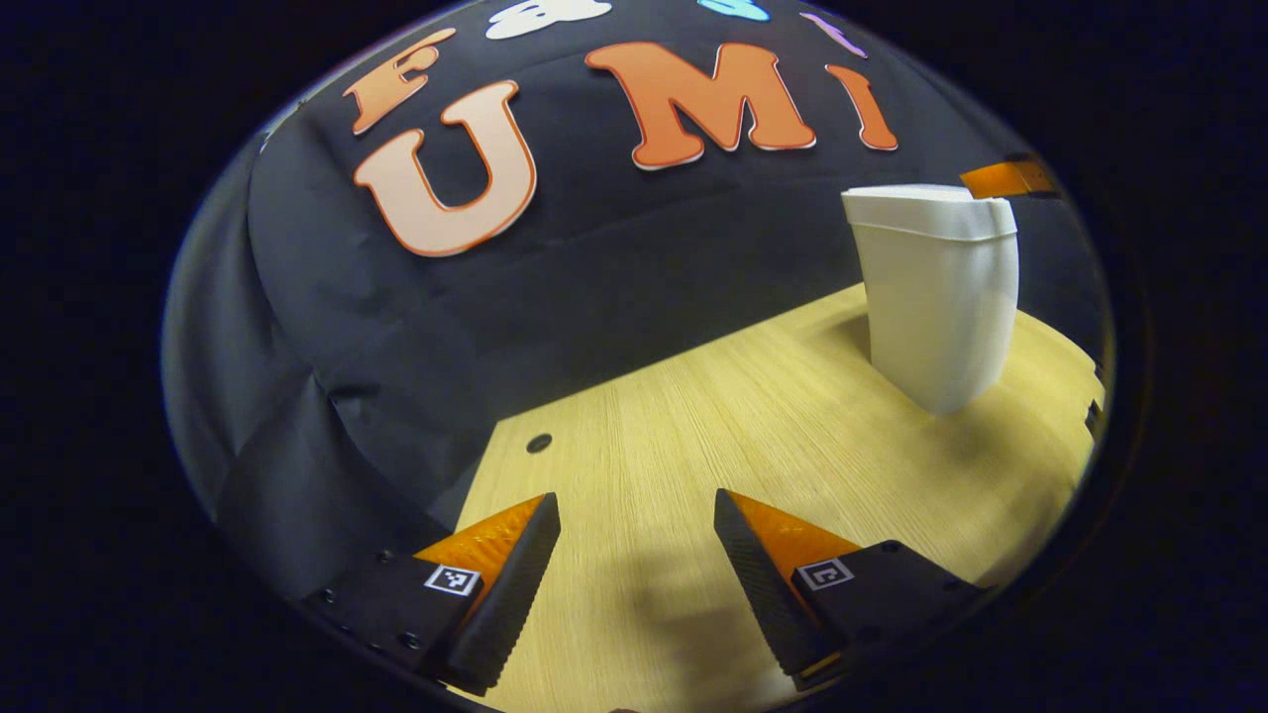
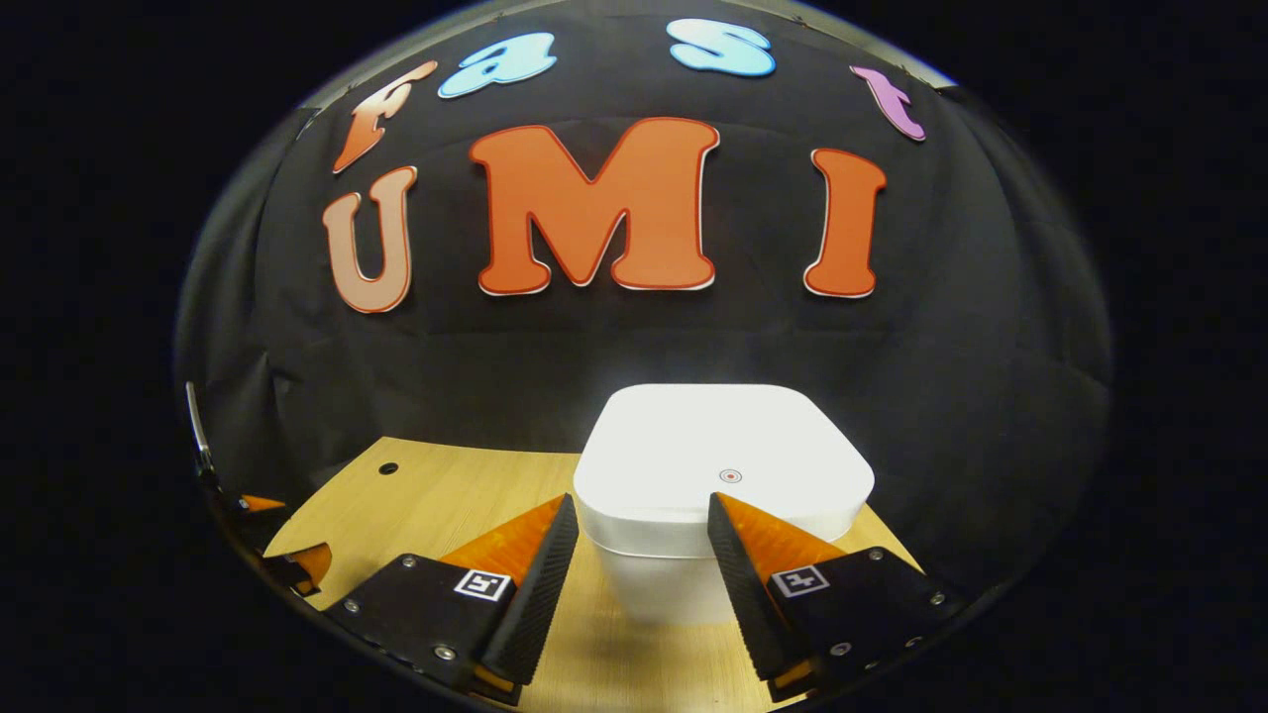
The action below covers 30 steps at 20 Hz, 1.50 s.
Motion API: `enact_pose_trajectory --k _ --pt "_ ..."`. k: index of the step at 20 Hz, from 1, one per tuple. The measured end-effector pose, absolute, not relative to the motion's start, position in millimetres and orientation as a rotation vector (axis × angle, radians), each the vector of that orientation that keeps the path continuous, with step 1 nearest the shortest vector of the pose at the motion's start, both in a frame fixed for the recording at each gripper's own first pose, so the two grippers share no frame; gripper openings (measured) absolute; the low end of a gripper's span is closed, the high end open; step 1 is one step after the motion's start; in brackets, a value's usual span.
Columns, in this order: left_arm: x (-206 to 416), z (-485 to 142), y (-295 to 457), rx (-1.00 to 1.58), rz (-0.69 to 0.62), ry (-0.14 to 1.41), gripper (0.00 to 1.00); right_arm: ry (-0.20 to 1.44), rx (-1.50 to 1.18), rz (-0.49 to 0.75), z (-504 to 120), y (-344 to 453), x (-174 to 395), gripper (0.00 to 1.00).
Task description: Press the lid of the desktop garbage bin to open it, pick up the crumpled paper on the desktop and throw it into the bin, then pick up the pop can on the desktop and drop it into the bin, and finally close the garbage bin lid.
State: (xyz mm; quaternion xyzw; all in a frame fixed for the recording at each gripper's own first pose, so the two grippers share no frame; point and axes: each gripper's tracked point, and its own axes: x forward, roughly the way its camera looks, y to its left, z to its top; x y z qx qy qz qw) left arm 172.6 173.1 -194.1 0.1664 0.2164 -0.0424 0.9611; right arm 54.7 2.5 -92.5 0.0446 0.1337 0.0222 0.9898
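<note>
So the right gripper (image 2: pixel 634 510) is parked just above the front edge of the garbage bin (image 2: pixel 723 495), fingers spread and empty. My guess is it's lining up to press the lid (image 2: pixel 723 446), which is closed right now. The left gripper (image 1: pixel 634 515) hangs over bare surface (image 1: pixel 792 416), released too, with the bin out at its 2 o'clock, probably waiting its turn.
</note>
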Motion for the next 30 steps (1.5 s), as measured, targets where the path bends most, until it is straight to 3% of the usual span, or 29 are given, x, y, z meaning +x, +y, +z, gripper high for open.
enact_pose_trajectory --k 2,6,15,16,30 --pt "183 -164 174 0.35 -0.073 0.347 0.96 0.251 0.102 0.083 -88 18 48 0.81" --pt "202 -99 178 0.289 -0.02 0.191 0.99 0.241 0.068 0.154 -88 47 39 0.8" --pt "198 -4 183 0.133 0.037 -0.036 0.99 0.197 0.077 0.247 -69 90 31 0.81" --pt "196 4 185 0.129 0.041 -0.051 0.96 0.19 0.075 0.249 -67 92 31 0.81" --pt "181 -10 182 0.033 0.057 -0.013 1.0 0.192 0.095 0.276 -65 114 31 0.8"
